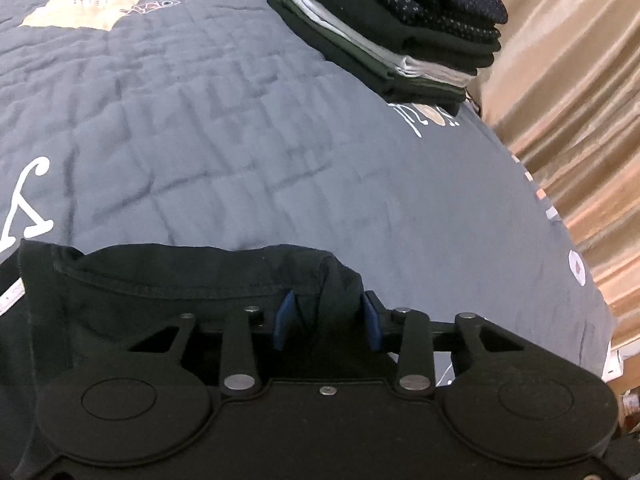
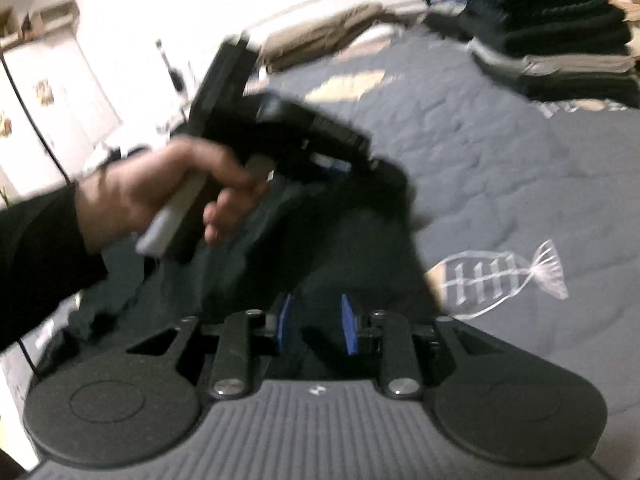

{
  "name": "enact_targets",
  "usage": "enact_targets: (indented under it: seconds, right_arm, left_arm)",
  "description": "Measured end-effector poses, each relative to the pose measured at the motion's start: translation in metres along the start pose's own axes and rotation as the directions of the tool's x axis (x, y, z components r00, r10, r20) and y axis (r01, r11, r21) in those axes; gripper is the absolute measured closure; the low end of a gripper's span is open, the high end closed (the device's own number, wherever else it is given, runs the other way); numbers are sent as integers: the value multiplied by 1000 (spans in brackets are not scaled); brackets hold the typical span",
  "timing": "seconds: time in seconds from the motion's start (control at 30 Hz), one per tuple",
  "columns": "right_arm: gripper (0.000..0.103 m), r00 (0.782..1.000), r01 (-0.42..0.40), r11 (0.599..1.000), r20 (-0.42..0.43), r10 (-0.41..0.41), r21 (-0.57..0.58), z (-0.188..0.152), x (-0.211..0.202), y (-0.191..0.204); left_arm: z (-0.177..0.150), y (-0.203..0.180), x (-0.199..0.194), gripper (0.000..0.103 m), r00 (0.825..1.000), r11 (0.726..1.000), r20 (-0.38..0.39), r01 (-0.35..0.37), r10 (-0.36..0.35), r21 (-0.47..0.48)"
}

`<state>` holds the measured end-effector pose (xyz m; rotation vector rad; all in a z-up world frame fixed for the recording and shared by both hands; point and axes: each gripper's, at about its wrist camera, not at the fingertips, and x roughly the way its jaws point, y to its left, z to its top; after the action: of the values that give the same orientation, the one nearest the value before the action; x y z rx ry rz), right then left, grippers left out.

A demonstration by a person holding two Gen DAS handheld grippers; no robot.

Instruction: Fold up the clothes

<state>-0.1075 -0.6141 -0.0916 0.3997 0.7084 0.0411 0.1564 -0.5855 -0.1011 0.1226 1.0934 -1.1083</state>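
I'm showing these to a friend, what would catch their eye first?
Probably the dark garment bunched at the near edge of the grey bedspread, with fabric between the blue pads of the left hand-held gripper. Next, the stack of folded clothes at the far right corner, beside the tan curtain.

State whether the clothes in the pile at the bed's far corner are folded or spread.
Folded: the pile shows flat, stacked layers with neat creased edges on the bedcover.
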Motion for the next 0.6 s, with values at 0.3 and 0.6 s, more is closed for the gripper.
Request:
enact_targets:
  seconds: [0.3,0.6]
  right_arm:
    - [95,983,-6,997,-181,-8,-74,-11,20,13]
    - [97,974,29,996,-223,-48,-87,-12,24,6]
  left_arm:
    - [2,-10,-9,92,996,995,90,-6,-3,95]
    - [2,-12,-16,74,999,995,44,-29,25,94]
